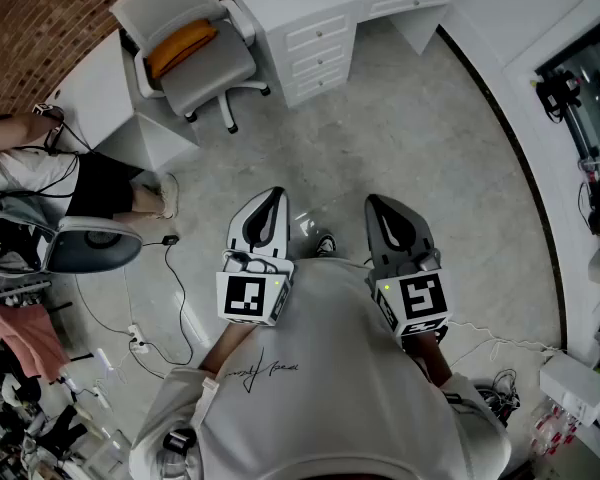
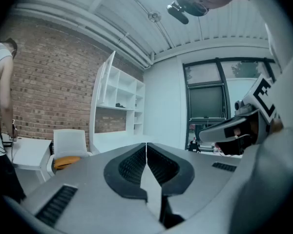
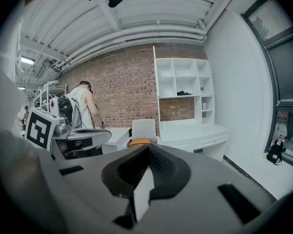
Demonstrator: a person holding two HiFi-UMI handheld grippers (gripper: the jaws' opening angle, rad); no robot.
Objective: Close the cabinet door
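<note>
A tall white shelf cabinet (image 2: pixel 126 104) stands against the brick wall, far across the room from both grippers. Its white door (image 2: pixel 104 82) stands swung open at the cabinet's left side. In the right gripper view the same cabinet (image 3: pixel 184 97) shows its open shelves, with the door (image 3: pixel 156 87) seen edge-on. My left gripper (image 1: pixel 272 194) and right gripper (image 1: pixel 378 200) are held side by side near my chest, over the floor. The left gripper (image 2: pixel 146 146) and the right gripper (image 3: pixel 147 149) are both shut with nothing between their jaws.
A white desk with drawers (image 1: pixel 325 28) runs below the cabinet. A white office chair with an orange cushion (image 1: pixel 185 48) stands beside it. A person (image 3: pixel 85 108) stands at a table on the left. Cables (image 1: pixel 155 318) lie on the grey floor, and equipment racks (image 1: pixel 585 108) line the right wall.
</note>
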